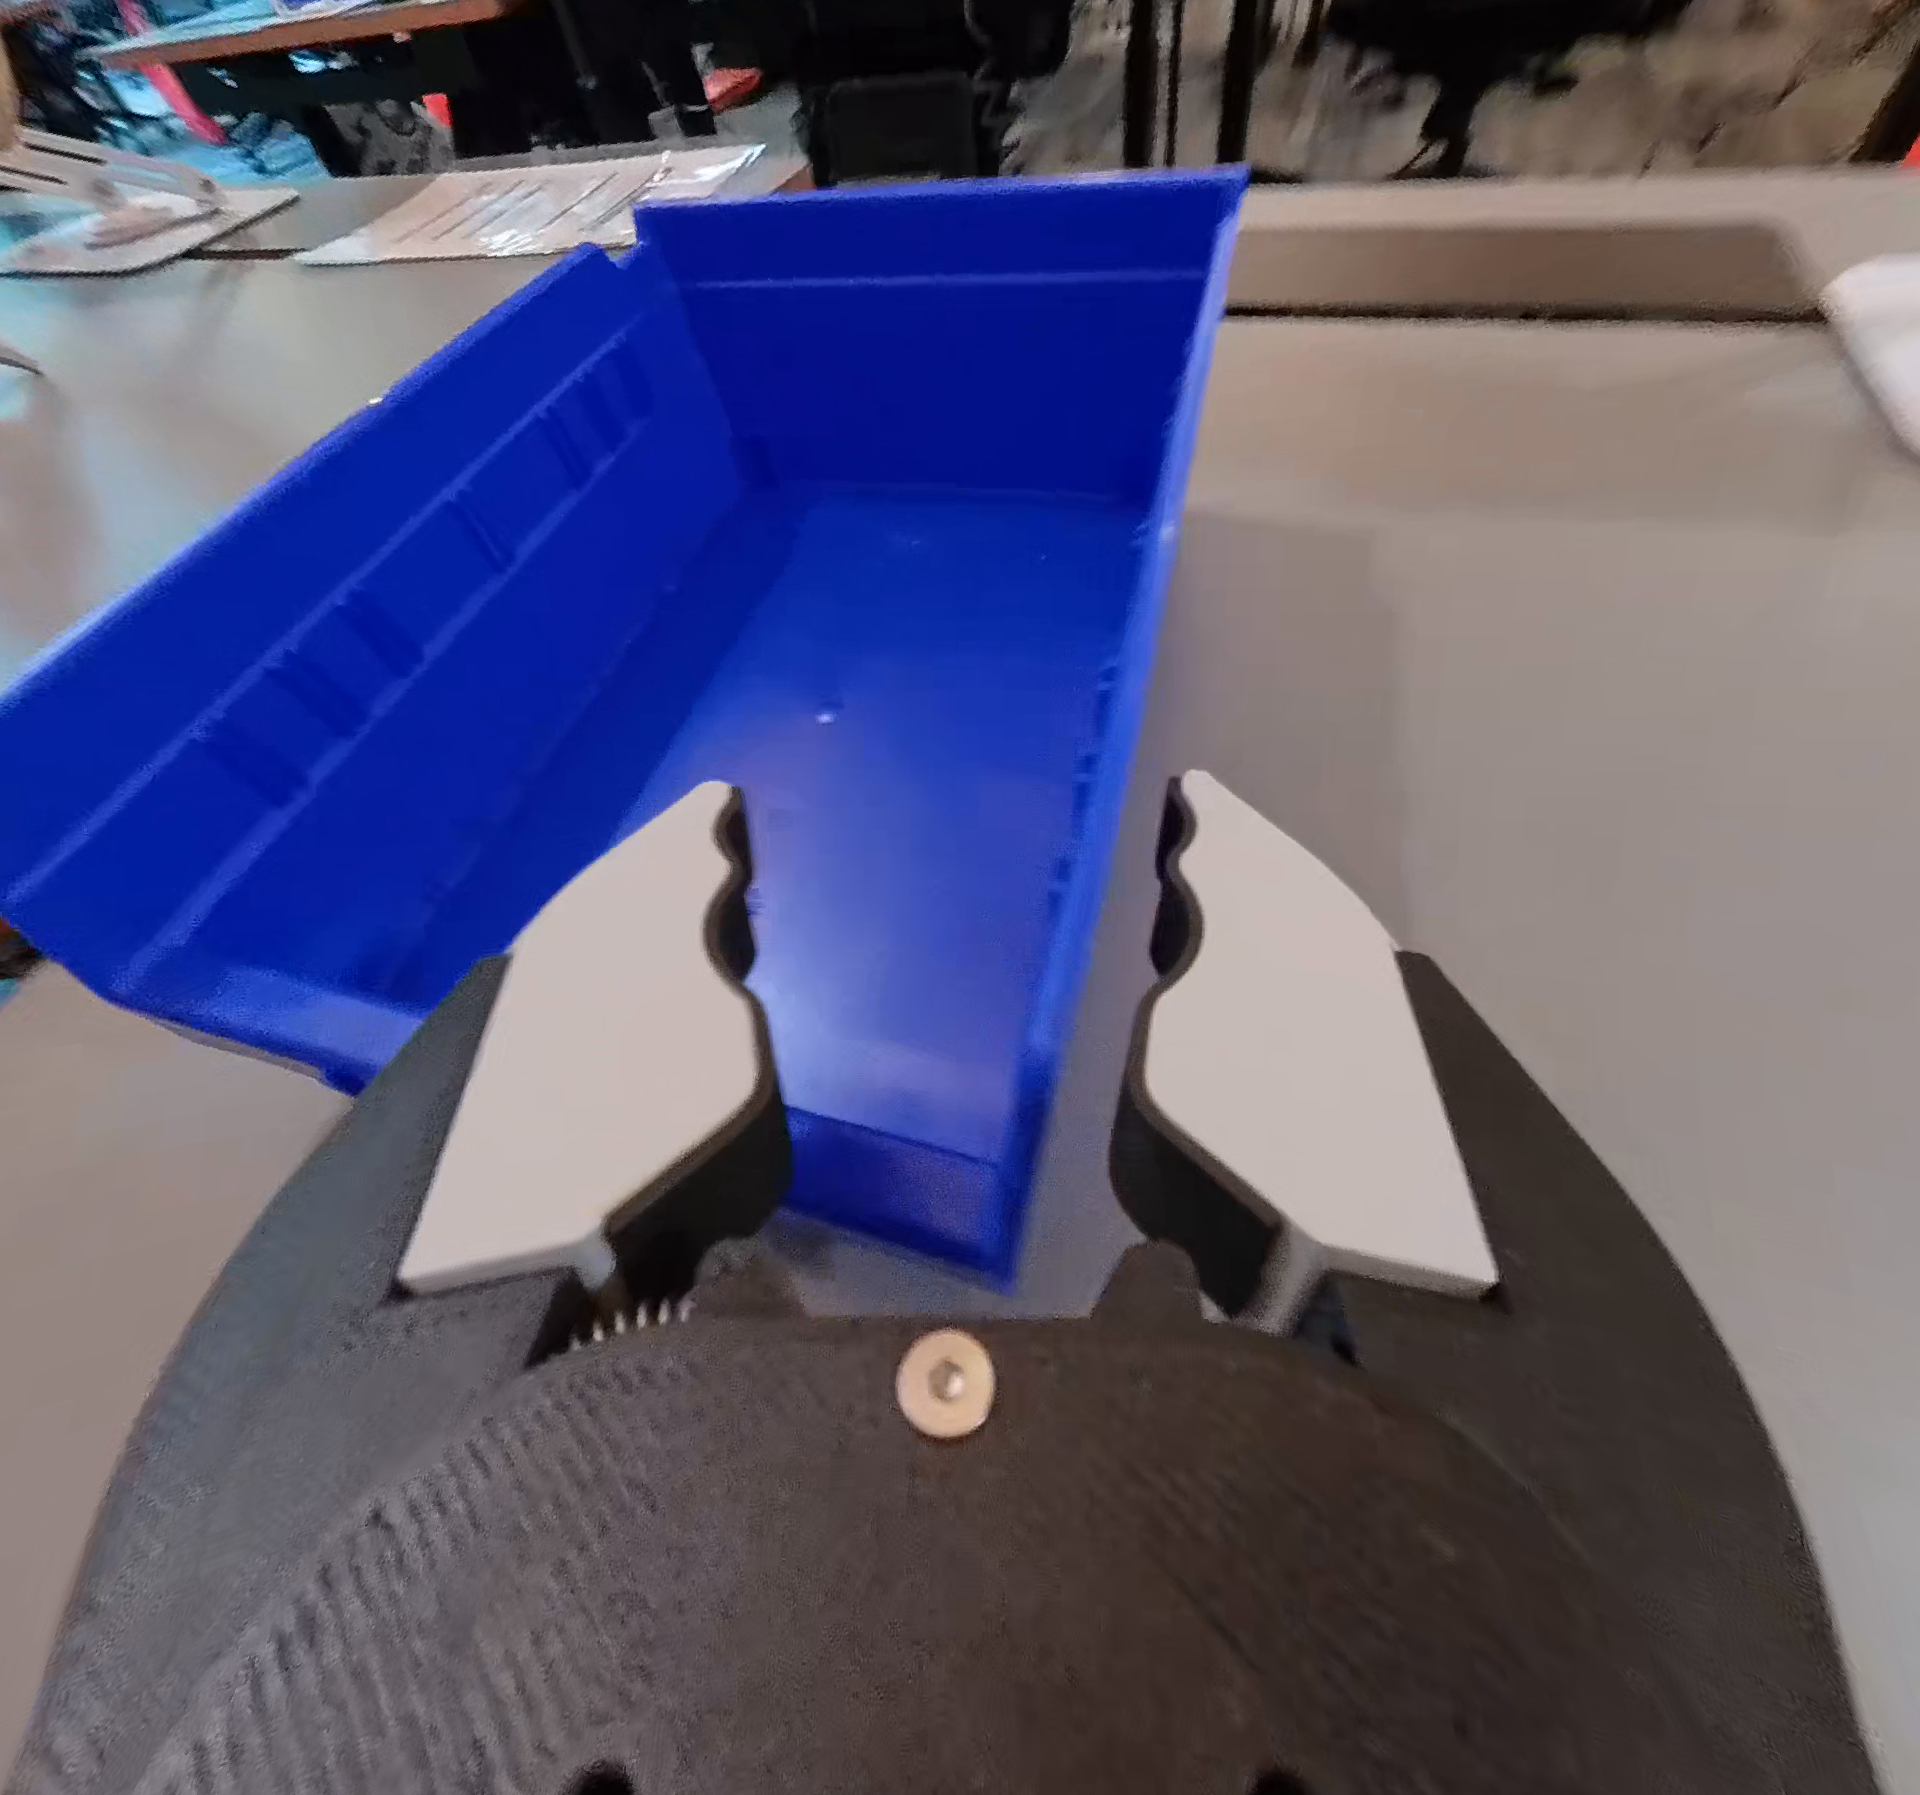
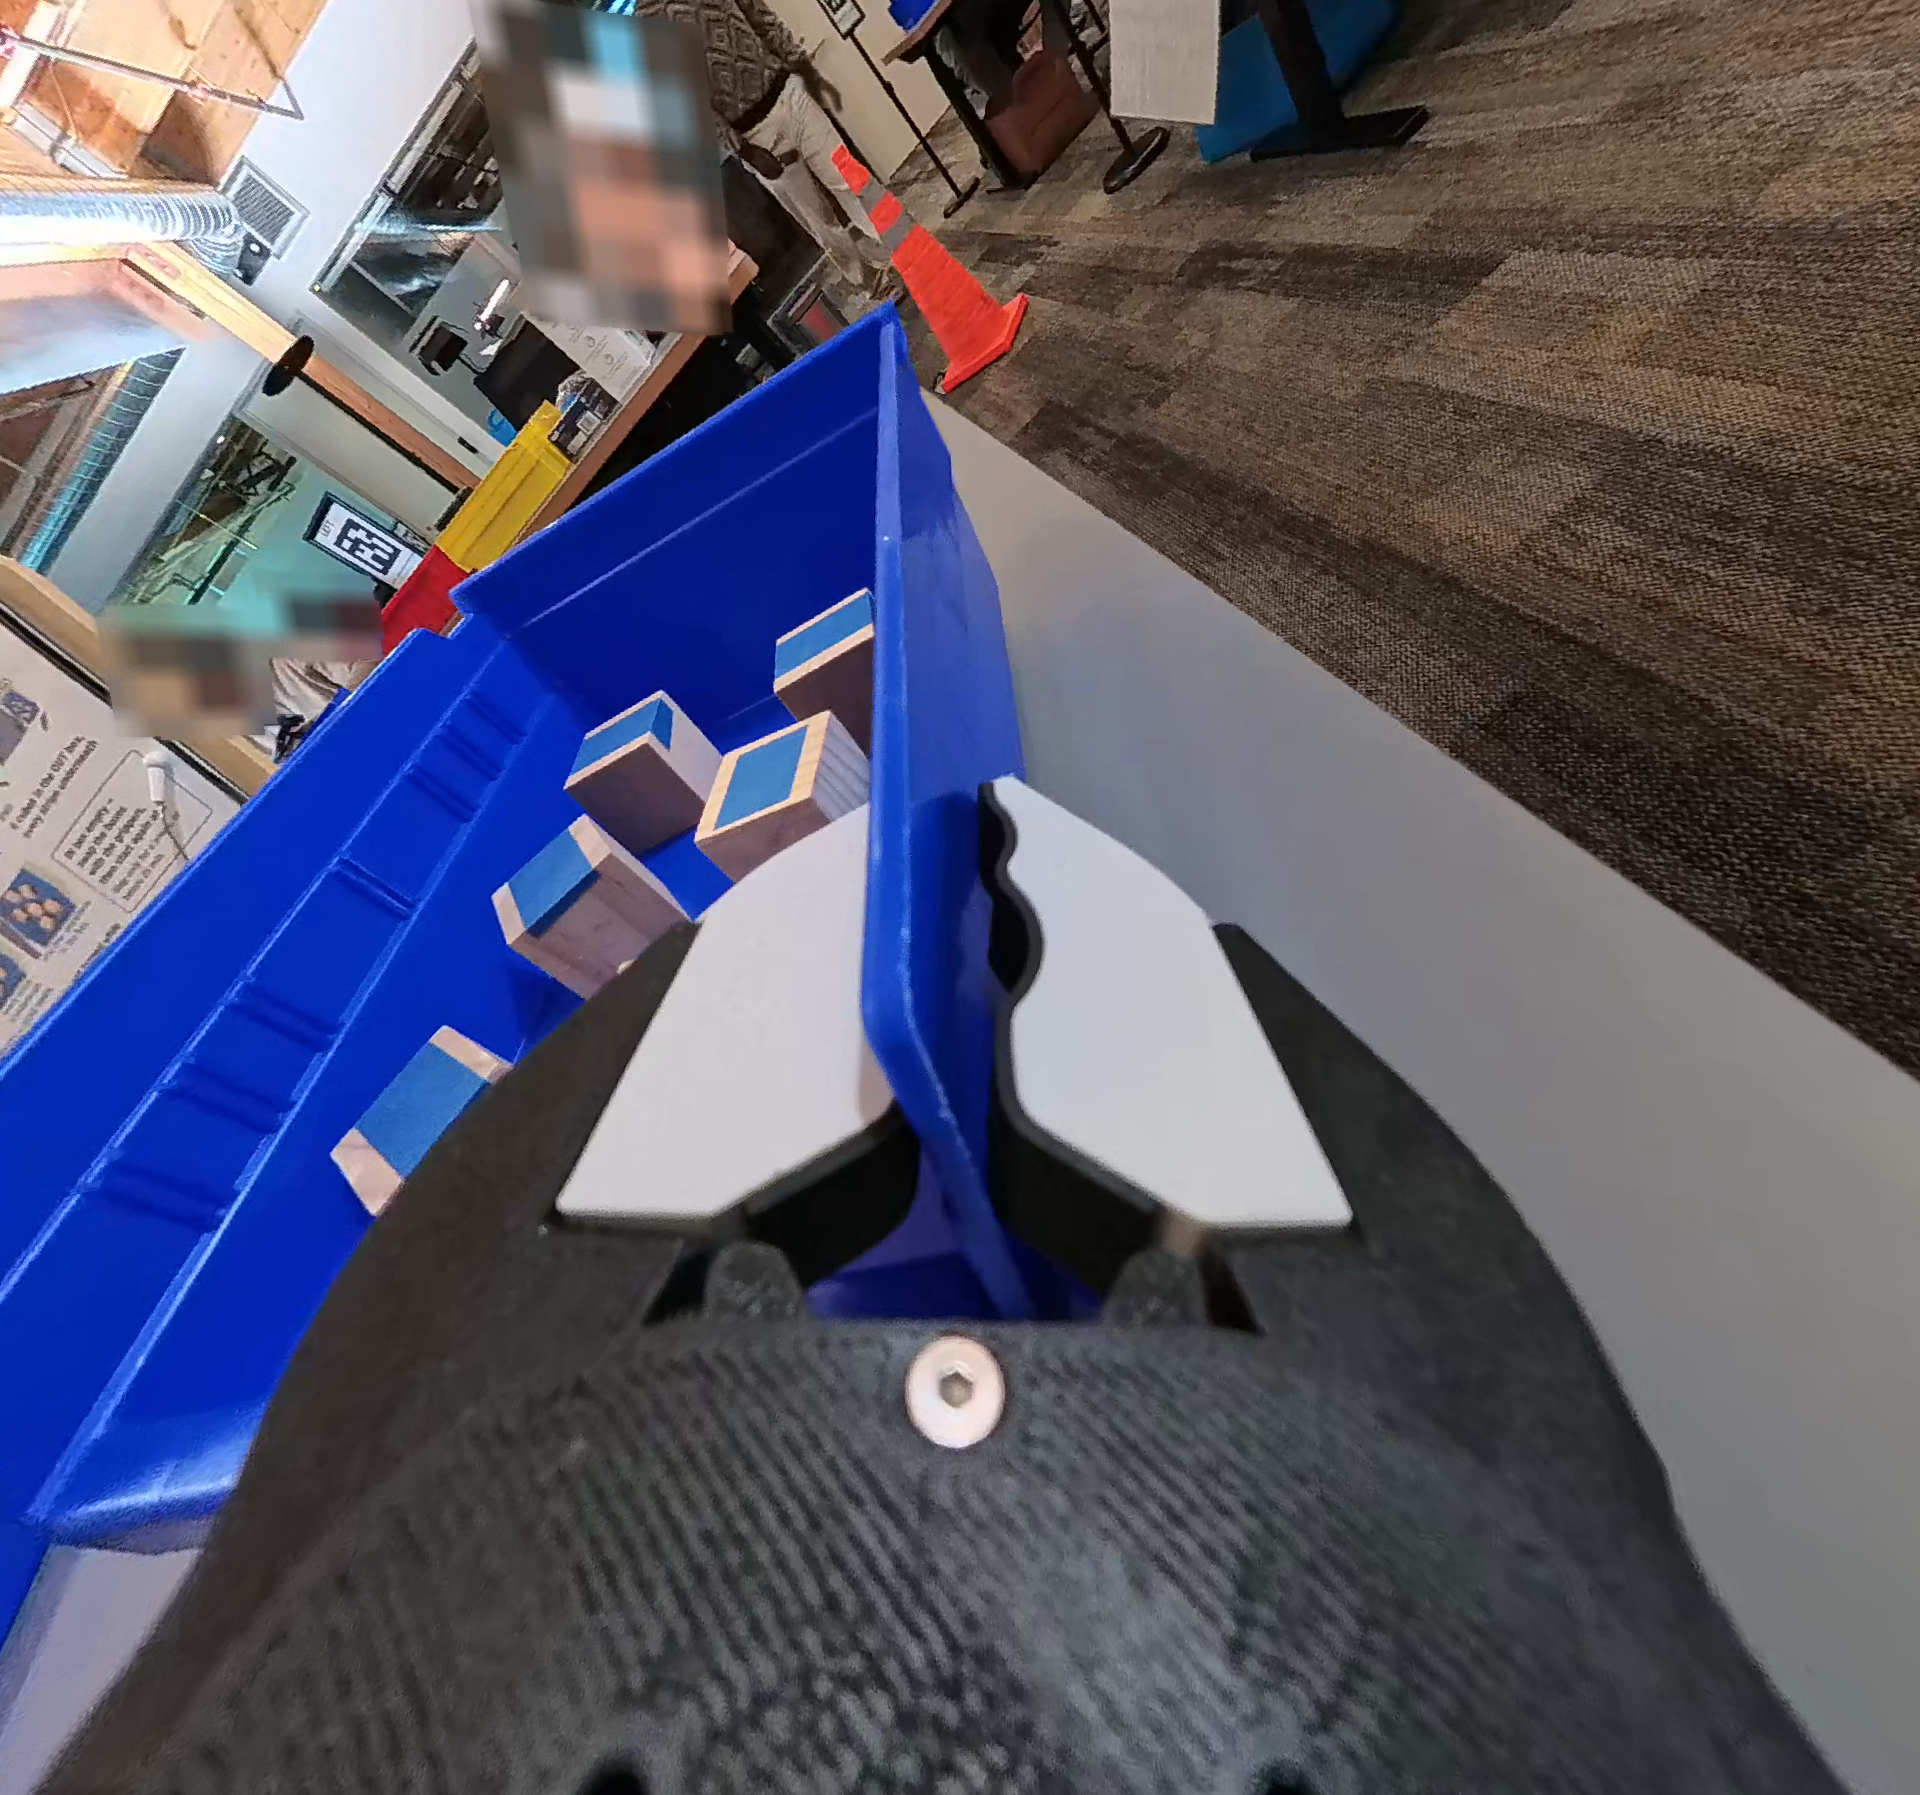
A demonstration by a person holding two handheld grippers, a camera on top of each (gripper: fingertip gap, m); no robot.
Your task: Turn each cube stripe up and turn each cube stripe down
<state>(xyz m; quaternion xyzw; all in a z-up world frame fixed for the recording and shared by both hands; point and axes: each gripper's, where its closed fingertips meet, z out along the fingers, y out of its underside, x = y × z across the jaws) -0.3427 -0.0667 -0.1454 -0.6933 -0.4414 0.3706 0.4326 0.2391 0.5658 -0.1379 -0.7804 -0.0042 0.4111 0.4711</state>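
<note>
Left tongs (image 1: 961,795): my left fingers stand apart, nothing between them; pale grey flat plates on black textured printed body, wavy black inner pads (image 1: 736,888).
Left bin (image 1: 436,665): blue moulded plastic, long, ribbed inner wall, smooth floor; it lies ahead of and under my left tips, near corner just below the finger roots. I see no cubes in the part of it this view shows.
Right tongs (image 2: 925,810): my right fingers are clamped on the long side wall of the blue bin (image 2: 914,706), one finger inside, one outside; wall sits thin-edge up between them.
Right bin tilt: view is rolled, can't tell if the bin is lifted off the table.
Cubes (image 2: 774,784): five wooden blocks inside the bin, left of and ahead of my inside finger; pale wood grain sides, each showing one blue-taped face.
Cube nearest (image 2: 416,1117): lower left, partly hidden by the gripper body.
Cube farthest (image 2: 826,659): against the clamped wall, beyond the tip.
Table (image 2: 1299,862): smooth light grey, matte, right of my outer finger.
Floor (image 2: 1558,343): mottled brown-grey carpet beyond table edge.
Cone (image 2: 951,296): orange, on the carpet past the bin's far end.
</note>
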